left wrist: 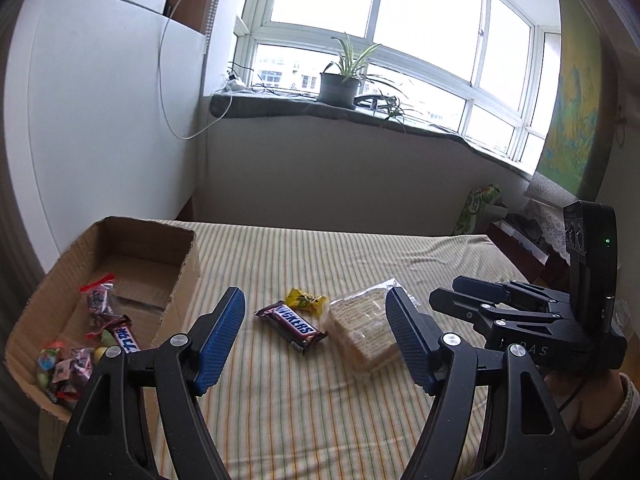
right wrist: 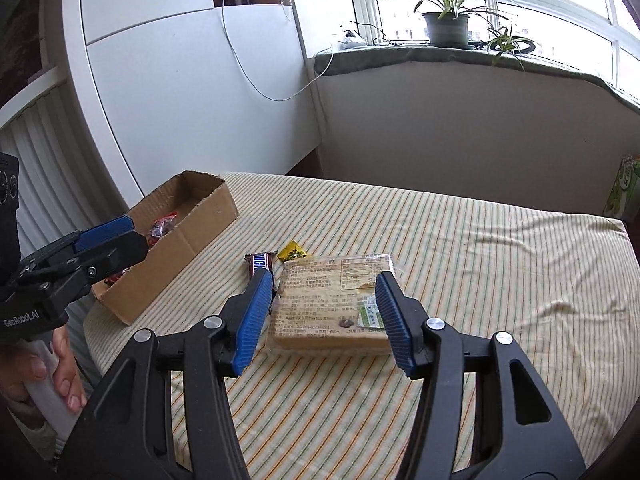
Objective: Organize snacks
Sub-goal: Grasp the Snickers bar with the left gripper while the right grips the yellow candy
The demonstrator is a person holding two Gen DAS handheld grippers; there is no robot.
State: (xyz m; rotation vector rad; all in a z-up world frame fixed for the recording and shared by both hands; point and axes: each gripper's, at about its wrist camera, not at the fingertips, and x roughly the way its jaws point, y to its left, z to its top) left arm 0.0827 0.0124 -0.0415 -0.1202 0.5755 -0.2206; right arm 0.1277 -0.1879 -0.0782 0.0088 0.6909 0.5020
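Note:
A Snickers bar (left wrist: 291, 325) lies on the striped cloth; it also shows in the right wrist view (right wrist: 260, 265). A small yellow candy (left wrist: 306, 300) lies just behind it, also in the right wrist view (right wrist: 294, 253). A clear-wrapped cracker pack (left wrist: 362, 328) lies to the right; it fills the right wrist view (right wrist: 332, 304). My left gripper (left wrist: 316, 332) is open above the Snickers bar. My right gripper (right wrist: 324, 312) is open, its fingers on either side of the cracker pack. A cardboard box (left wrist: 182, 276) at the left holds several wrapped candies (left wrist: 100, 300).
The striped cloth table (right wrist: 480, 280) ends at a wall under a window sill with a potted plant (left wrist: 340, 80). A white cabinet (left wrist: 100, 120) stands left. A green box (right wrist: 624, 188) sits at the far right edge. The box also shows in the right wrist view (right wrist: 180, 260).

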